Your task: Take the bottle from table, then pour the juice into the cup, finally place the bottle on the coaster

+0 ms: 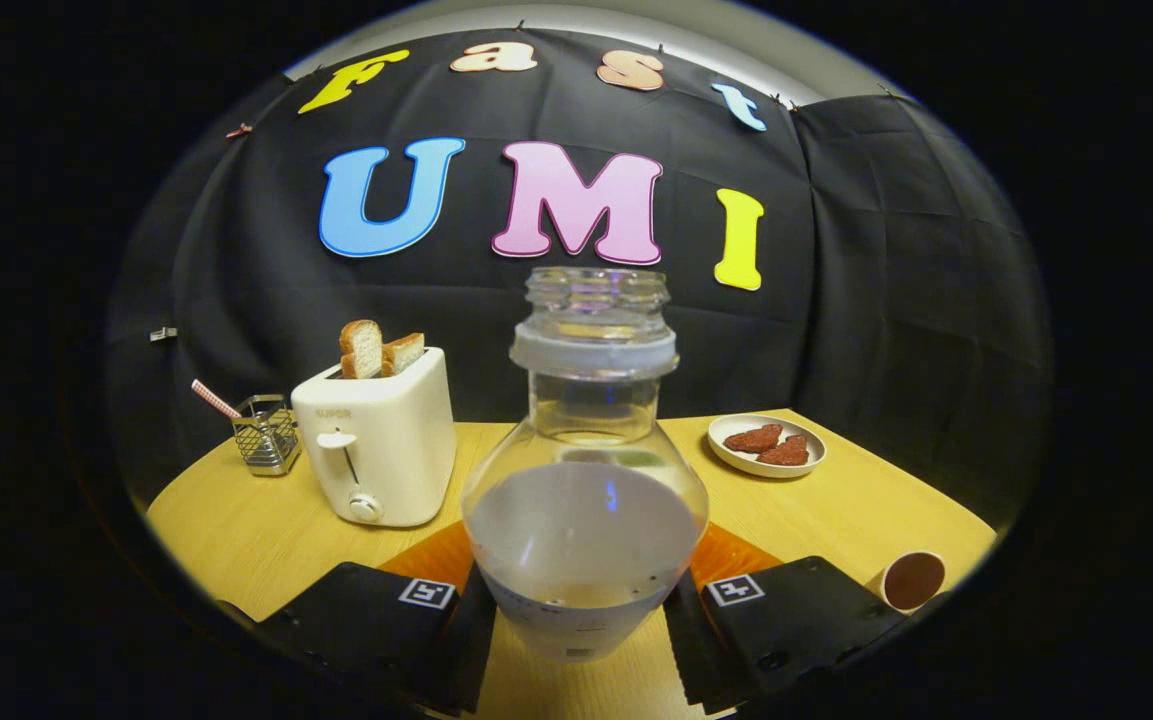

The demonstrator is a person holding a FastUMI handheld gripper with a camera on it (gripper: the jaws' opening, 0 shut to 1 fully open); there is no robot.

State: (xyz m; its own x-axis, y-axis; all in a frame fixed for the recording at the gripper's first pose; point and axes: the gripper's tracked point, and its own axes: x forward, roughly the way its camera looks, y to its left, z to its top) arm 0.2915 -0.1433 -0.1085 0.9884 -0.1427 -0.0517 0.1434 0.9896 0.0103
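Gripper view: gripper (581, 610) fingers clamp the upright bottle (584, 480) above the coaster (436, 560).

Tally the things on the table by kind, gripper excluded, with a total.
Bottle: 1
Coaster: 1
Cup: 1
Toaster: 1
Bread slices: 2
Plate: 1
Brown pieces on the plate: 2
Wire basket: 1
Total: 10

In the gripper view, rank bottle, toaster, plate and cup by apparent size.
1. bottle, held between the gripper fingers, nearness inflating it
2. toaster
3. plate
4. cup, partly cut off, so unsure
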